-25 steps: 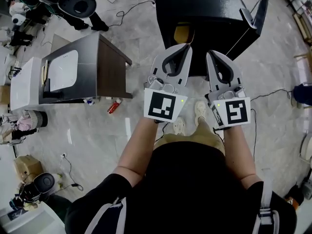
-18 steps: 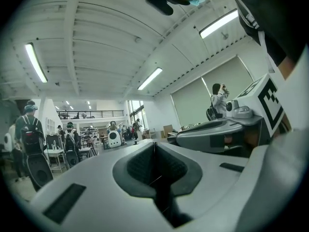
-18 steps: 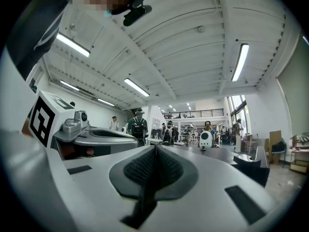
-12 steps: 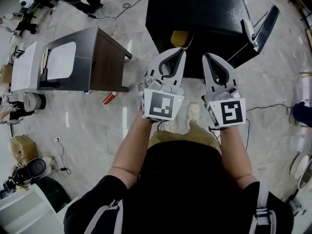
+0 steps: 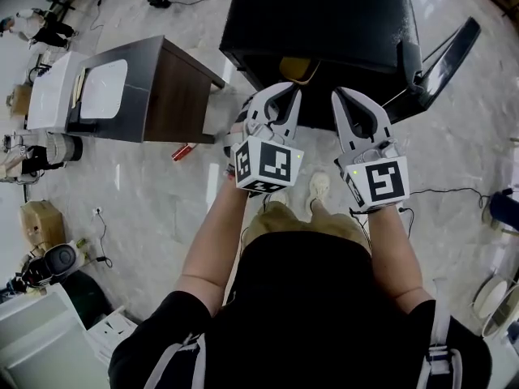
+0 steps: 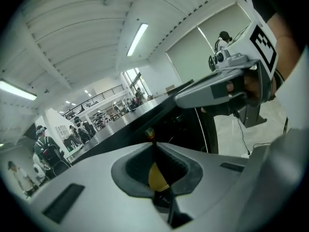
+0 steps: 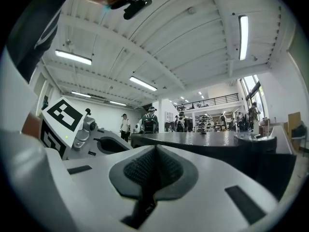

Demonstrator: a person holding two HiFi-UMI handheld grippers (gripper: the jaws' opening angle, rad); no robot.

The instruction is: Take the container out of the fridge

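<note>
A small black fridge (image 5: 324,10) stands on the floor ahead of me, its door (image 5: 444,53) swung open to the right. Inside its dark opening I can see a yellow container (image 5: 295,68). My left gripper (image 5: 289,90) is shut and empty, its tip just before the opening and near the container. My right gripper (image 5: 337,95) is shut too, beside it, holding nothing. In the left gripper view the jaws (image 6: 154,145) meet, and the yellow container (image 6: 157,178) shows through the gap behind them. In the right gripper view the jaws (image 7: 155,148) meet below the fridge's top (image 7: 207,140).
A dark table (image 5: 166,96) with a white board (image 5: 102,87) on it stands to the left of the fridge. A red can (image 5: 184,151) lies on the marble floor near it. Cables run over the floor. A black chair (image 5: 53,264) sits at the lower left.
The fridge has come nearer and both grippers have reached closer to its opening. The left gripper has rolled, so its marker cube shows two faces. Both stay shut.
</note>
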